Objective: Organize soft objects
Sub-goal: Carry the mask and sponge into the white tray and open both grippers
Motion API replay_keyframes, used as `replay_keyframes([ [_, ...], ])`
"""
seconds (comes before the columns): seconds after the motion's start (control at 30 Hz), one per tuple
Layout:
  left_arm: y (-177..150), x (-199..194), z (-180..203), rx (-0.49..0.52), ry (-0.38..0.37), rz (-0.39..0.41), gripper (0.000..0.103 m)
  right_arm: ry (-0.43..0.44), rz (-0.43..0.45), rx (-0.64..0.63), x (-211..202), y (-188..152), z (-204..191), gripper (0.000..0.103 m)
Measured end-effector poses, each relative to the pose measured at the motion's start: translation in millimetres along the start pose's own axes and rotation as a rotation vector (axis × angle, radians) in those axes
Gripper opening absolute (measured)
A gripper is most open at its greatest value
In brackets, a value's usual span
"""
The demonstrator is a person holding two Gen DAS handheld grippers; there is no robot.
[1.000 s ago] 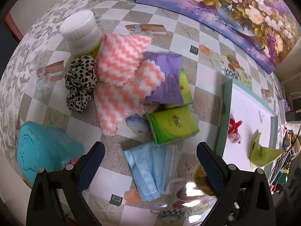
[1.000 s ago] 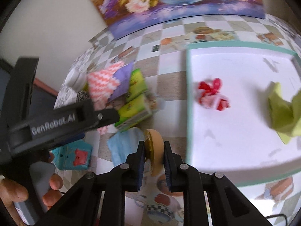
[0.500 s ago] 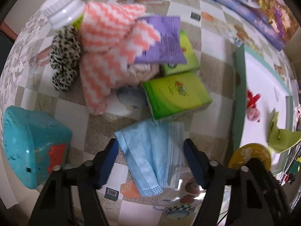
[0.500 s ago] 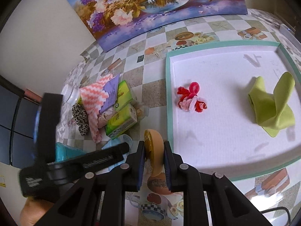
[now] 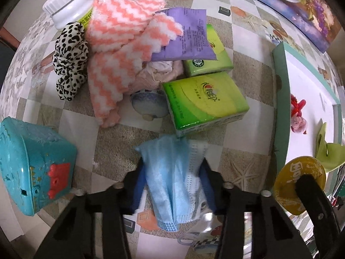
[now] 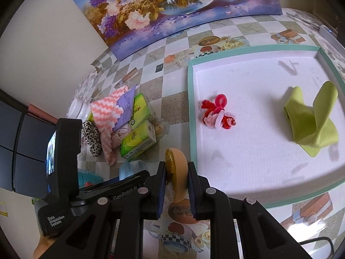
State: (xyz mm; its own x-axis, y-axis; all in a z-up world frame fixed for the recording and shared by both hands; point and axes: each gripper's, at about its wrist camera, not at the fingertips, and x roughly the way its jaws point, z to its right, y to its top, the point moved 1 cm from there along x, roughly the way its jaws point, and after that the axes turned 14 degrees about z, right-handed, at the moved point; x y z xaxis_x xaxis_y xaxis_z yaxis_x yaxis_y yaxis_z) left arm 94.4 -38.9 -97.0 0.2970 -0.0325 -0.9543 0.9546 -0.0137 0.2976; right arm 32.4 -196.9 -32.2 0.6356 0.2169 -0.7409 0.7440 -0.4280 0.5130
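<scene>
A light blue face mask [image 5: 172, 172] lies bunched on the checked tablecloth. My left gripper [image 5: 173, 183] points straight down over it. Its jaws are closing, and both pads press the mask's sides. The right gripper [image 6: 176, 183] is shut on a yellow round disc [image 6: 175, 172], held on edge just left of the teal-rimmed white tray [image 6: 189, 99]. In the tray lie a red and pink fuzzy scrunchie [image 6: 217, 114] and a green cloth [image 6: 310, 120]. A pink zigzag cloth [image 5: 120, 49] and a leopard scrunchie [image 5: 70, 58] lie beyond the mask.
Two green tissue packs [image 5: 204, 101] and a purple packet [image 5: 185, 34] sit beside the zigzag cloth. A white bottle [image 5: 69, 6] stands at the far left, a teal toy box [image 5: 32, 166] at the near left. A flower painting [image 6: 172, 6] leans on the wall.
The left gripper has come down over the face mask and its jaws have narrowed from wide apart to touching the mask, which is now bunched. The right gripper still holds the yellow disc.
</scene>
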Motion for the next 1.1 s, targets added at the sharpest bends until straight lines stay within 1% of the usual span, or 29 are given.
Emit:
replay_keyframes([
  [0.03,2,-3,-7,-0.002,-0.011,0.000,0.034,0.000,0.000,0.000,0,0,0,0.020],
  [0.2,2,-14,-12,-0.029,-0.064,-0.005,0.026,0.001,0.001,0.006,0,0,0,0.020],
  [0.37,2,-20,-11,-0.067,-0.139,-0.015,0.023,0.006,0.005,0.015,-2,2,1,0.020],
  [0.5,4,-31,-11,-0.086,-0.180,0.002,0.022,0.016,0.013,0.030,-5,4,2,0.020],
  [0.77,13,-68,-20,-0.120,-0.217,0.099,0.022,0.043,0.055,0.052,-18,12,3,0.020],
  [0.9,18,-86,-25,-0.115,-0.227,0.153,0.022,0.050,0.071,0.050,-23,15,2,0.020],
  [1.0,22,-94,-23,-0.111,-0.243,0.189,0.022,0.049,0.083,0.050,-25,17,3,0.020],
  [1.1,29,-99,-12,-0.108,-0.249,0.231,0.022,0.025,0.110,0.061,-30,23,12,0.020],
])
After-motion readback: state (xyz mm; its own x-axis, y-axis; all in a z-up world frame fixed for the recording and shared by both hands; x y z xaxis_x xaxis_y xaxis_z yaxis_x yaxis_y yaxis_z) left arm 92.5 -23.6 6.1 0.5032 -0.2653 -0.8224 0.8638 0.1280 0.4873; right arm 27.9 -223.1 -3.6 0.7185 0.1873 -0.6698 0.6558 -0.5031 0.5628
